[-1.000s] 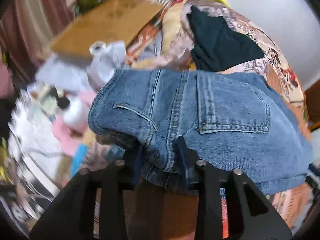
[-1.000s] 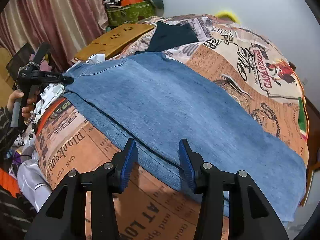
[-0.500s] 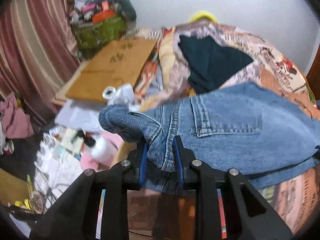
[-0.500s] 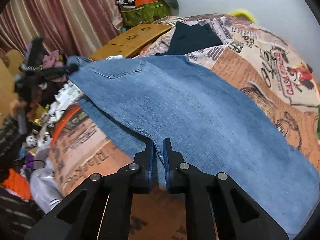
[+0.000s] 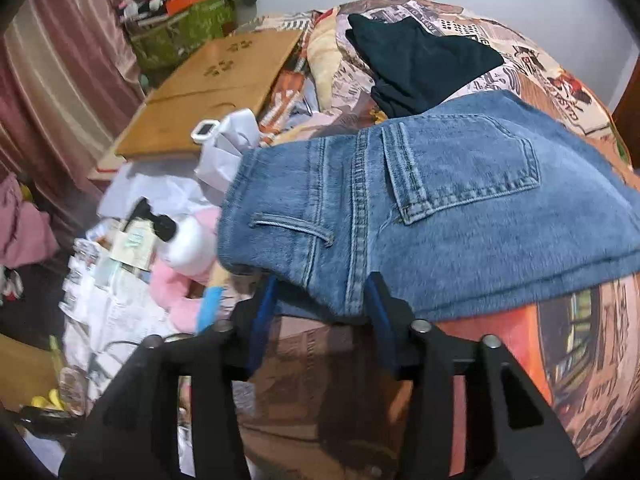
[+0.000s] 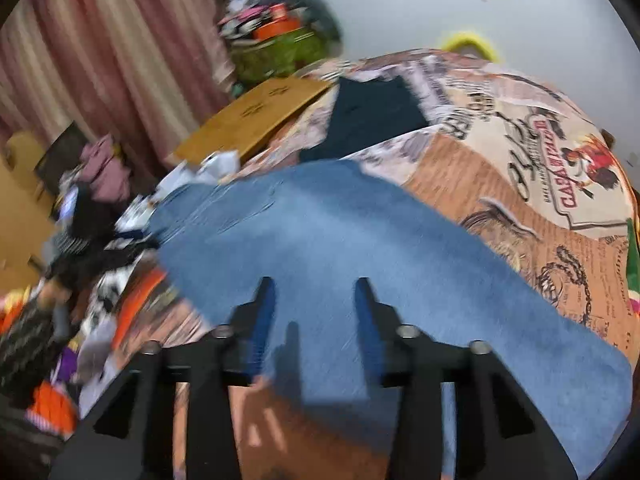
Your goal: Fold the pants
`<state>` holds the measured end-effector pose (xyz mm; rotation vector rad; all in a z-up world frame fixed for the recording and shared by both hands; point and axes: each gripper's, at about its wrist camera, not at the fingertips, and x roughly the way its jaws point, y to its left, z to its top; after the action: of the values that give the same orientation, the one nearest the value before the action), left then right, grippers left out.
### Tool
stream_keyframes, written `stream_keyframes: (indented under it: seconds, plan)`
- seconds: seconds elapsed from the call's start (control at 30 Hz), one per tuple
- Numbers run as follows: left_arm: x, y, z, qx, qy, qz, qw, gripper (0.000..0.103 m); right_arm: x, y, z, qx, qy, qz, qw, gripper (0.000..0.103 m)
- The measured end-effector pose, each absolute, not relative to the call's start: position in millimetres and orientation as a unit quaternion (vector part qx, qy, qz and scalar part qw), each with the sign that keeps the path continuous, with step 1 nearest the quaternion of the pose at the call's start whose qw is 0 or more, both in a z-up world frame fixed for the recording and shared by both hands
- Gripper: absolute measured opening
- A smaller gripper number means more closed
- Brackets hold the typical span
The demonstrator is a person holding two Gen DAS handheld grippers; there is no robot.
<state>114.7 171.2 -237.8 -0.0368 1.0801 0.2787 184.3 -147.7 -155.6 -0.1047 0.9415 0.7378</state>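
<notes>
Blue denim pants (image 5: 440,208) lie on the printed bedspread (image 5: 568,92), back pocket and waistband up. My left gripper (image 5: 320,300) is open, its blue-padded fingers apart at the waistband's near edge, the denim lying over the gap. In the right wrist view the pants' leg (image 6: 340,248) stretches across the bedspread (image 6: 520,152). My right gripper (image 6: 314,300) is open just above the leg's near edge, holding nothing. This view is blurred.
A dark folded garment (image 5: 416,60) lies beyond the pants. A wooden board (image 5: 212,92) and a green box (image 5: 180,36) stand at the bed's left. Papers, bottles and pink cloth (image 5: 176,276) clutter the floor. Curtains (image 6: 100,60) hang at the left.
Both grippers were shut on the denim half a second ago and have opened. The lifted waistband and leg have dropped flat onto the bed.
</notes>
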Motion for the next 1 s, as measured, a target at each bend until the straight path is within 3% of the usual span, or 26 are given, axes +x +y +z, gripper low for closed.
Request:
stream_keyframes:
  seconds: [0.27,0.33,0.4,0.63,0.9,1.0]
  plan:
    - [109,168,-208,0.008,0.492,0.134,0.86,0.068,222,-170,-216,-0.017,0.515,0.27,0.814,0.052]
    - [115,165,-201,0.006,0.483,0.131,0.866,0.08,216,-192,-215,-0.002,0.51,0.259,0.82,0.058]
    - [127,160,-196,0.003,0.476,0.124,0.871,0.085,210,-215,-213,0.008,0.514,0.245,0.822,0.06]
    - [179,118,-209,0.009,0.496,0.075,0.865,0.086,180,-288,-218,0.005,0.54,0.171,0.825,0.06]
    - [217,47,-221,0.064,0.515,0.015,0.854,0.086,136,-390,-179,0.081,0.494,0.073,0.863,0.061]
    - [229,22,-222,0.078,0.521,-0.005,0.85,0.086,124,-420,-172,0.119,0.481,0.041,0.867,0.067]
